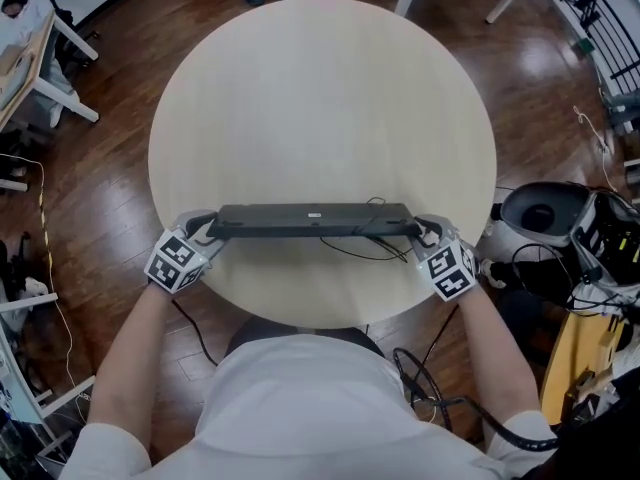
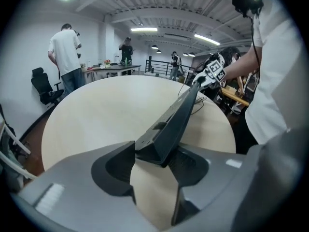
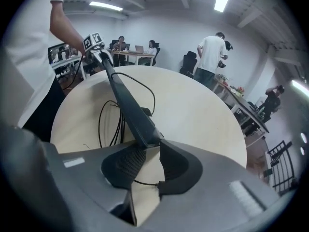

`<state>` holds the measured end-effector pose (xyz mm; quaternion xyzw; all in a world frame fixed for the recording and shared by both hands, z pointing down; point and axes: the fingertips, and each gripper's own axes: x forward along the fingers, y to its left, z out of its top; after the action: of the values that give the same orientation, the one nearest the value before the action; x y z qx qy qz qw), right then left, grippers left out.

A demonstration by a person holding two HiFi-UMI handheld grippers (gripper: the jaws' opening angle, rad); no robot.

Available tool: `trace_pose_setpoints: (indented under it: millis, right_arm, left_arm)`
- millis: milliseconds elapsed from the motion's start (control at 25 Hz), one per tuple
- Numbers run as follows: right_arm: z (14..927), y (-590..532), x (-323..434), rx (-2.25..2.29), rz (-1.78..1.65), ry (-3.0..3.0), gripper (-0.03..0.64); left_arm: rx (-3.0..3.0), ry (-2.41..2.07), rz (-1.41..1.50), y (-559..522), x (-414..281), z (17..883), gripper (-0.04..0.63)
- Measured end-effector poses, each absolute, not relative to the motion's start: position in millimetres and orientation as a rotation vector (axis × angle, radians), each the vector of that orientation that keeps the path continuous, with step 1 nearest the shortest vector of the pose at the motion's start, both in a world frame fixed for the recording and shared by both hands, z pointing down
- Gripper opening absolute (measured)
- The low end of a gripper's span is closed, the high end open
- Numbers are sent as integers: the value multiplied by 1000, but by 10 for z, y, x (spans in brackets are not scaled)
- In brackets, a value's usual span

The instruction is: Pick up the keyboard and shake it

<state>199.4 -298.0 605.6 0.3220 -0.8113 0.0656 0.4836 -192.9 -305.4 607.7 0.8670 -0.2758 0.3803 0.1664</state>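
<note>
A long black keyboard (image 1: 310,218) stands on its edge, its flat underside facing my head camera, over the near part of the round beige table (image 1: 320,98). My left gripper (image 1: 212,228) grips its left end and my right gripper (image 1: 425,233) its right end. In the left gripper view the keyboard (image 2: 178,115) runs away from the left gripper (image 2: 154,151), its end wedged between both pads. In the right gripper view the right gripper (image 3: 152,149) is shut tight on the keyboard (image 3: 128,105). The thin black cable (image 1: 370,248) trails from the right end and loops on the table.
A white round bin (image 1: 545,213) and cluttered gear stand to the right of the table on the dark wood floor. A white desk leg (image 1: 70,38) is at the far left. A person in a white shirt (image 2: 65,52) stands beyond the table's far side.
</note>
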Motion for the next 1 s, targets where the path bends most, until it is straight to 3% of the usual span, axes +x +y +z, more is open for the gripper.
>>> trace_pose_setpoints:
  millis: [680, 880, 1000]
  right_arm:
    - [6368, -2541, 1916, 639, -151, -1801, 172]
    - [6493, -2490, 1927, 633, -150, -1765, 195]
    - [6490, -2449, 2005, 640, -149, -1722, 218]
  left_arm:
    - [2269, -800, 1791, -2558, -2178, 6609, 242]
    - [2187, -775, 1839, -2528, -2226, 6716, 235]
    - [2185, -758, 1866, -2512, -2278, 6699, 267]
